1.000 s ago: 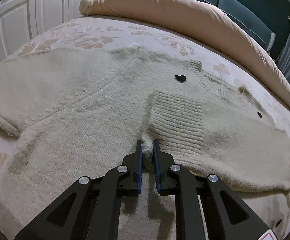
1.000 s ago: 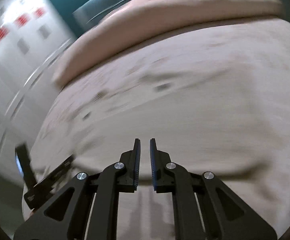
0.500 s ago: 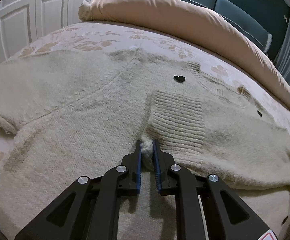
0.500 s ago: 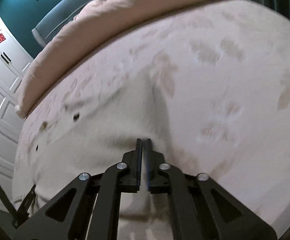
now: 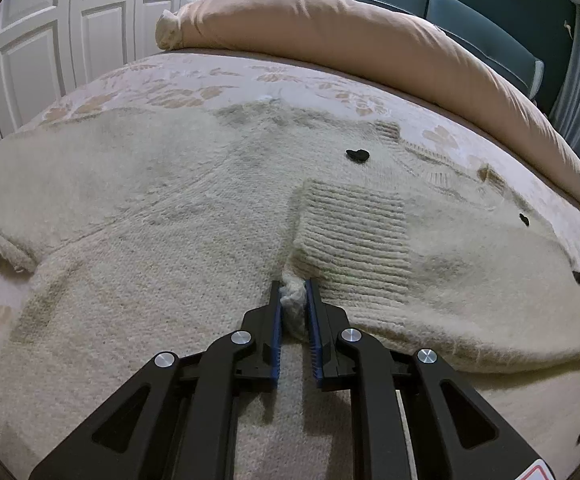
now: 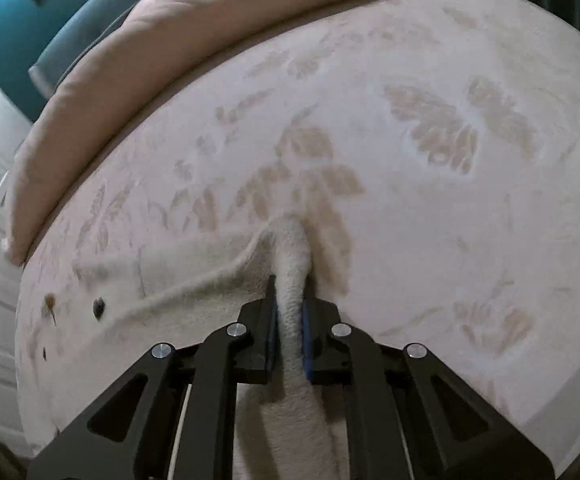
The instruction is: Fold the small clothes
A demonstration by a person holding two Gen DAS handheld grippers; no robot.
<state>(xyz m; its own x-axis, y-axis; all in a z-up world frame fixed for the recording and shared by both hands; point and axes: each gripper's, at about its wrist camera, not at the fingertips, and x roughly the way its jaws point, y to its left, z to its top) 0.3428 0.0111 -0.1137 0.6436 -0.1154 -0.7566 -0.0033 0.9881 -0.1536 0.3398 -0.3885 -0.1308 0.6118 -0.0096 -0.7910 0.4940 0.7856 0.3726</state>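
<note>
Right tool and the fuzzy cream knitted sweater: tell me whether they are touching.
Touching. The right wrist view shows a raised ridge of the fuzzy cream knitted sweater pinched between the closing jaws of the right tool, knit pressed against both pads with no gap.

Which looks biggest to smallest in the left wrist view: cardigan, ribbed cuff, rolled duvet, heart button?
1. Cardigan
2. Rolled duvet, though it lies farther off, so its true size is unsure
3. Ribbed cuff
4. Heart button

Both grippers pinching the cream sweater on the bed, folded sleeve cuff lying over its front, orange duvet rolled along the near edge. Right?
Wrong on one point: the left wrist view shows the duvet rolled along the far edge of the bed, by the headboard. The rest holds.
</note>
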